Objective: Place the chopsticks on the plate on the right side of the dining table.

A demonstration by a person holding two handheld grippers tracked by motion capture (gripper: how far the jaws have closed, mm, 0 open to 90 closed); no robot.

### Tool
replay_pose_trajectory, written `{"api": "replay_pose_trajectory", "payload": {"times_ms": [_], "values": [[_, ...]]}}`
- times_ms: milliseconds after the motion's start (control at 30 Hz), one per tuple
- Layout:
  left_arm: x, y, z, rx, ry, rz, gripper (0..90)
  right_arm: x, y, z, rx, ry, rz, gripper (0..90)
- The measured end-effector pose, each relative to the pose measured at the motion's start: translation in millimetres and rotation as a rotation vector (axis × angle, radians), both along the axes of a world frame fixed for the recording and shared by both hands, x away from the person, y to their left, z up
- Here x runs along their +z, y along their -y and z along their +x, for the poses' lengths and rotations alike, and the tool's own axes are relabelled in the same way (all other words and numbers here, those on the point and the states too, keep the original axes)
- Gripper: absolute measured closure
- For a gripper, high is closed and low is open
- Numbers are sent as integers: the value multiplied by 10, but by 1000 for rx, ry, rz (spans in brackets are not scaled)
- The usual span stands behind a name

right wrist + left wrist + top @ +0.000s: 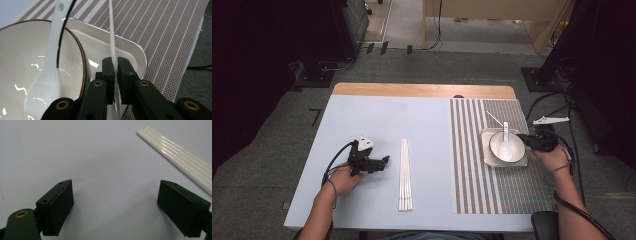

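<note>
The right gripper (114, 75) is pinching a single white chopstick (111, 32) over the square plate (135, 53) holding a bowl (15, 50) and soup spoon (47, 75), probably laying the place setting, while the left gripper (115, 205) is hovering spread beside the remaining chopsticks (180, 160).

My high view looks forward and down over the whole table (377, 120). Each gripper view rides close behind its fingers, sharing that tabletop.

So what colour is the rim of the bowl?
Brown, a thin line round the white bowl; clearest in the right gripper view.
</note>
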State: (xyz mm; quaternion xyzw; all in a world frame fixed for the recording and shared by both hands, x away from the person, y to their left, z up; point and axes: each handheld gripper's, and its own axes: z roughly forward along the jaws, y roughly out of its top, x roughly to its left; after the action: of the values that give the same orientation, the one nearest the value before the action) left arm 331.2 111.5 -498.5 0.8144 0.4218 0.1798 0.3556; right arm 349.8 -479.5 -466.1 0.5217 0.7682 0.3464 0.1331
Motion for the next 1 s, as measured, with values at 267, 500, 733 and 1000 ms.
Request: {"api": "replay_pose_trajectory", "payload": {"times_ms": [267, 500, 733, 1000], "values": [[0, 0, 0, 0, 0, 0, 135, -35, 36, -14, 30, -4, -2, 849], [0, 0, 0, 0, 1, 0, 135, -50, 60, -15, 34, 3, 21, 785], [0, 0, 0, 0, 0, 0, 135, -30, 98, -4, 13, -4, 53, 713], [0, -1, 1, -1, -1, -1, 135, 36, 26, 212, -45, 30, 99, 855]]}}
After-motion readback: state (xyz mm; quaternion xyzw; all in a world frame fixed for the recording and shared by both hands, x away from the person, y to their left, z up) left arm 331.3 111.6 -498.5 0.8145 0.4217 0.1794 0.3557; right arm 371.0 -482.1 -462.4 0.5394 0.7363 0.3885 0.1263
